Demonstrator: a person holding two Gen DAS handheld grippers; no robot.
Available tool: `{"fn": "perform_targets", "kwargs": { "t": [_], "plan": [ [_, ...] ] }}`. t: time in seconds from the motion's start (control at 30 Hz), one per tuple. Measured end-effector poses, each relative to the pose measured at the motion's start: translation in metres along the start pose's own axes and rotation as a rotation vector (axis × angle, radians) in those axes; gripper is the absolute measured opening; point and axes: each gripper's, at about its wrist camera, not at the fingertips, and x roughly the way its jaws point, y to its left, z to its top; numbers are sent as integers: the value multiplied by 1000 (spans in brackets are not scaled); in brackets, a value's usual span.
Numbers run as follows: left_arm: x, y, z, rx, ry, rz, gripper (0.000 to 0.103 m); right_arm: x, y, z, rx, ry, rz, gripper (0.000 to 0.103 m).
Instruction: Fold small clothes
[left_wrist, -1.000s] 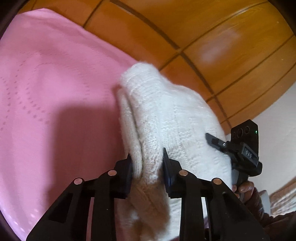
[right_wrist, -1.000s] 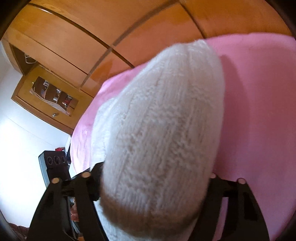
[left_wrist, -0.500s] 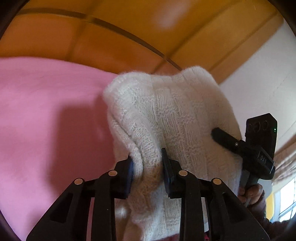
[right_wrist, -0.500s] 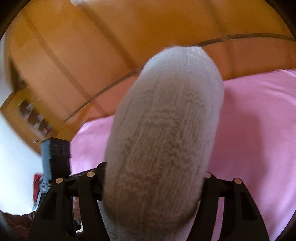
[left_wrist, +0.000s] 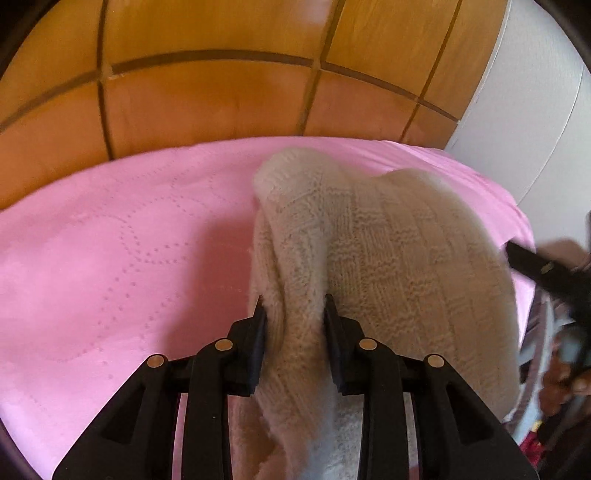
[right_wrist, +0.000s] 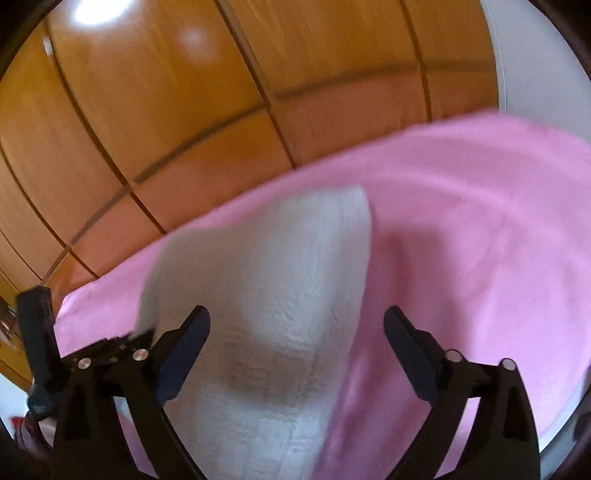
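Pink quilted bedspread (left_wrist: 110, 258), wooden panelled wall (left_wrist: 207, 99)

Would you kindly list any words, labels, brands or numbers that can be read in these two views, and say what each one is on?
None can be read.
White knitted garment: stitch pattern only, no label showing.
Pink bedcover: stitched dotted motif, no text.
Wooden panels: plain.
Right tongs: a small pale mark on the black finger, too blurred to read.

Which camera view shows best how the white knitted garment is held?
The left wrist view: there the left gripper is sharp and its pads pinch a fold of the white knitted garment. The right wrist view is blurred; the garment lies between the right gripper's open jaws, which have just been opening.
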Motion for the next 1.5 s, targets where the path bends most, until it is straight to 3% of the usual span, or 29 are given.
{"fn": "perform_targets", "kwargs": {
  "t": [0.07, 0.13, 0.2, 0.3, 0.4, 0.43, 0.53, 0.67, 1.17, 1.23, 1.27, 1.5],
  "plan": [
    [1, -2, -4, 11, -9, 47, 29, -18, 5, -2, -43, -49, 1, 68],
    [4, 3, -6, 18, -24, 99, 29, -17, 15, -8, -69, -43, 20, 54],
    [2, 11, -13, -4, -18, 117, 29, 0, 23, -15, -103, 24, 29, 54],
    [4, 26, -14, -35, -7, 130, 29, 32, 40, -37, -241, 48, -136, 61],
    [0, 28, -10, -58, -6, 119, 34, 33, 43, -37, -185, 52, -147, 78],
    [-5, 28, -11, -60, -20, 119, 36, 33, 44, -36, -160, 60, -134, 90],
    [-14, 33, -15, -99, -36, 119, 48, 36, 56, -40, -201, 65, -184, 95],
    [-30, 36, -22, -118, -63, 129, 65, 31, 58, -40, -145, 51, -198, 101],
    [-89, 36, -47, -100, -174, 191, 66, -5, 58, -75, -53, 69, -187, 101],
    [-94, 36, -49, -100, -186, 196, 72, -14, 58, -77, -27, 62, -190, 101],
    [-97, 36, -51, -103, -195, 201, 80, -18, 60, -78, -24, 55, -197, 101],
    [-112, 33, -63, -112, -223, 219, 80, -39, 74, -85, -22, -13, -273, 101]
  ]
}}
